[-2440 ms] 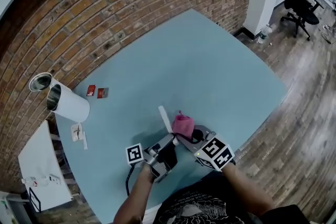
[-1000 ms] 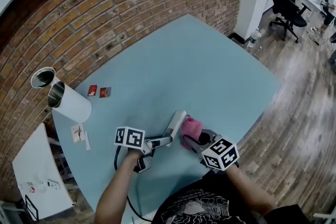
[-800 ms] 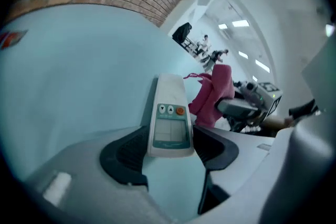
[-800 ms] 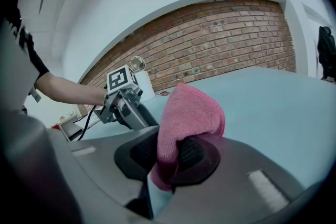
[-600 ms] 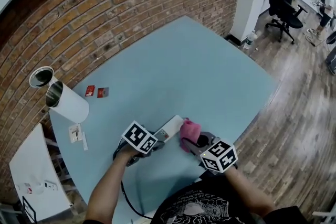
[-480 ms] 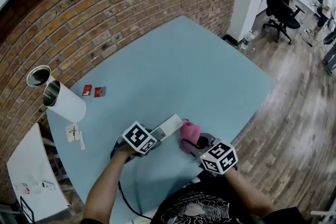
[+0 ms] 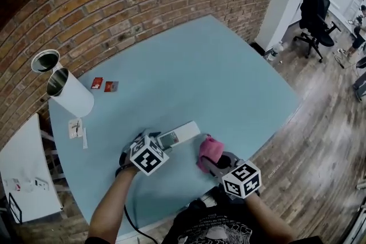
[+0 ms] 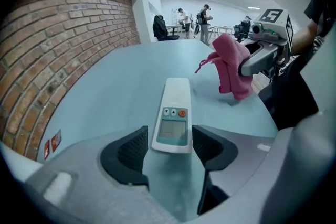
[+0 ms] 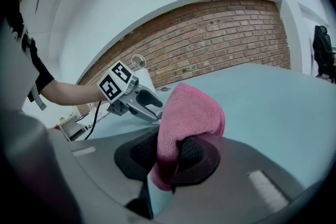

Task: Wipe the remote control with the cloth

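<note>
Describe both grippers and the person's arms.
The left gripper and right gripper are grey with black ribbed pads, each carrying a cube of black-and-white markers. A black cable trails from the left, whose jaws are opening, remote control between them. Black short-sleeved shirt.

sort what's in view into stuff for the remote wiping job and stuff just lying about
For the job:
- remote control, on the table, one end between the left gripper's opening jaws
- pink cloth, clamped in the right gripper

Just lying about:
- white tube
- metal can
- two small red items
- paper slips
- office chair
</note>
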Demonstrator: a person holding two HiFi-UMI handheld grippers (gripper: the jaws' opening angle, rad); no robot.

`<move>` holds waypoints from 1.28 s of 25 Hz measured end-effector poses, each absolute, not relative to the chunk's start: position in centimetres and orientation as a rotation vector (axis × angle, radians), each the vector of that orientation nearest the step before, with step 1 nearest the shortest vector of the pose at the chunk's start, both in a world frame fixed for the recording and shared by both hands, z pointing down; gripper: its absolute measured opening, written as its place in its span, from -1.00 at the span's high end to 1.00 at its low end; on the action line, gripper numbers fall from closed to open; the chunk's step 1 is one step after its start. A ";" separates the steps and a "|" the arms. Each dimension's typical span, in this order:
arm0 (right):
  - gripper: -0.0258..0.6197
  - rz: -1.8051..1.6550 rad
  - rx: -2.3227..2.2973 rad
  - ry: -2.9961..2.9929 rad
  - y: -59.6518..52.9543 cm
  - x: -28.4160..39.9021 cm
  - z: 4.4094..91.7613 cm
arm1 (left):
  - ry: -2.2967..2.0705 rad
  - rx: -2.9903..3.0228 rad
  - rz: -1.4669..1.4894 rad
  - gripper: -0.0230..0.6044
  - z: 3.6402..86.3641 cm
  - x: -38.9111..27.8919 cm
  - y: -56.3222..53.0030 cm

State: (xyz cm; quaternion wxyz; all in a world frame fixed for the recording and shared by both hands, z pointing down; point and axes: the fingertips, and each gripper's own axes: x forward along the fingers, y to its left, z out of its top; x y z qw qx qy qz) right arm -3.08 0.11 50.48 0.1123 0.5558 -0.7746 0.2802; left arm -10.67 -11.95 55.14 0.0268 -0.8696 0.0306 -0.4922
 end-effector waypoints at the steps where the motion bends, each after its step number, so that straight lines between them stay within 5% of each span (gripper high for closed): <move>1: 0.73 0.815 1.619 -2.289 0.0 -3.2 50.3 | 0.156 -2.700 -1.483 0.08 54.6 -11.0 -11.9; 7: 0.73 0.775 1.540 -2.370 -0.6 -3.5 48.7 | 0.546 -3.062 -1.177 0.18 50.4 -11.6 -9.1; 10: 0.73 0.752 1.492 -2.393 -0.3 -3.4 47.9 | 0.851 -3.113 -0.996 0.92 48.7 -11.7 -7.9; 19: 0.73 0.660 1.316 -2.506 1.9 -3.3 45.9 | 1.275 -3.164 -0.672 0.92 46.0 -8.4 -1.3; 32: 0.73 0.553 1.206 -2.582 4.9 -3.0 45.1 | 1.594 -3.029 -0.649 0.93 45.9 -7.3 3.7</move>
